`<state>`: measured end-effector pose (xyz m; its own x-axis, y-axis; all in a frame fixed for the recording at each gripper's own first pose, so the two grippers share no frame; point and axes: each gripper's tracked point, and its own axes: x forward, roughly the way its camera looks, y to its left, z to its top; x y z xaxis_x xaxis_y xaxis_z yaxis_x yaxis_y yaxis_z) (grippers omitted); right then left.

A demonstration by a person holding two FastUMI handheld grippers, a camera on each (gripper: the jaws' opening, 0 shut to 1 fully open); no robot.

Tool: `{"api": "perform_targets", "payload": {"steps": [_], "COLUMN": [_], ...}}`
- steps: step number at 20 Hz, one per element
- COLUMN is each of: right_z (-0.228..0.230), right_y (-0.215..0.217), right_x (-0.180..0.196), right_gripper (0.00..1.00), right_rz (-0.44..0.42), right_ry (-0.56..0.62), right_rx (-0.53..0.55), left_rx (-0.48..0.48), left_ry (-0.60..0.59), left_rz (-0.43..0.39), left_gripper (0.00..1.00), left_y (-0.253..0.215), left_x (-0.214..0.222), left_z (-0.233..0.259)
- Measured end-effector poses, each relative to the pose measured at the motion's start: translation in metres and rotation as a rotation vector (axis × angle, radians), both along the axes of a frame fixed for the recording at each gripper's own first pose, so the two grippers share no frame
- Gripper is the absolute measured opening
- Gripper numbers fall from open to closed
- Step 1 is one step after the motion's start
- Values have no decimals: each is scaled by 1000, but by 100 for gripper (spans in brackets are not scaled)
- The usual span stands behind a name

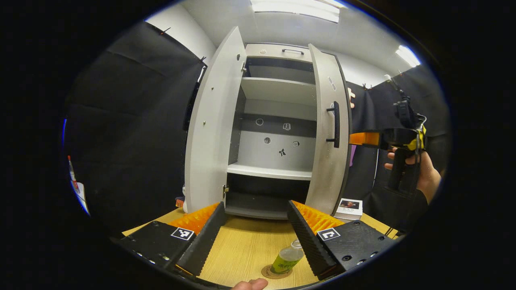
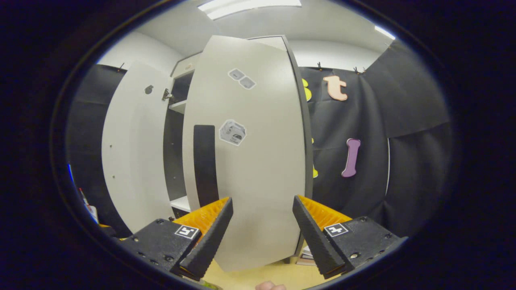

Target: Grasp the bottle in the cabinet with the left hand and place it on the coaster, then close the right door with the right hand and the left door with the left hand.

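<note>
A small clear bottle (image 1: 287,259) with a green label stands on a round brown coaster (image 1: 269,274) on the wooden table, just in front of my left gripper (image 1: 256,235). That gripper is open and holds nothing. The grey cabinet (image 1: 278,133) stands behind with both doors ajar: left door (image 1: 211,129) and right door (image 1: 328,137) with a dark handle (image 1: 335,124). My right gripper (image 2: 262,231) is open, close against the outer face of the right door (image 2: 250,161). In the left gripper view, the right gripper (image 1: 383,139) is held by a hand (image 1: 423,173) beside that door.
A small book (image 1: 349,207) lies on the table right of the cabinet. The cabinet shelves (image 1: 269,171) are bare. The wooden table (image 1: 250,241) runs forward of the cabinet. Black cloth hangs on both sides. A fingertip (image 1: 252,284) shows at the bottom edge.
</note>
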<state>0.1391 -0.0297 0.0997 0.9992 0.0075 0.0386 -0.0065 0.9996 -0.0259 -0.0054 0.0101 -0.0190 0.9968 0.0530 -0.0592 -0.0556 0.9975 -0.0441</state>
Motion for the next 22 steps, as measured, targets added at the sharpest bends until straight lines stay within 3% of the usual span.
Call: {"api": "perform_targets", "payload": {"steps": [6, 14, 15, 16, 17, 18, 22], "right_z": [-46, -129, -137, -143, -146, -146, -144], "right_y": [-6, 17, 15, 16, 15, 12, 8], "right_x": [-79, -148, -150, -151, -151, -152, -153], "right_gripper": [98, 98, 93, 98, 93, 98, 98], "right_rz": [-103, -113, -114, -113, -116, -118, -113], "right_ry": [-45, 33, 51, 71, 85, 93, 98], "right_rx": [-23, -21, 8, 35, 52, 60, 74], "left_rx": [20, -9, -20, -30, -33, -27, 61], "left_ry": [-11, 0, -14, -34, -55, -70, -153], "left_rz": [-27, -38, -6, 35, 76, 119, 312], "left_gripper": [95, 95, 95, 95, 95, 95, 95], "left_y": [0, -5, 5, 20, 38, 60, 165], "left_x": [11, 13, 12, 13, 14, 15, 17], "left_z": [11, 13, 18, 26, 38, 51, 99]}}
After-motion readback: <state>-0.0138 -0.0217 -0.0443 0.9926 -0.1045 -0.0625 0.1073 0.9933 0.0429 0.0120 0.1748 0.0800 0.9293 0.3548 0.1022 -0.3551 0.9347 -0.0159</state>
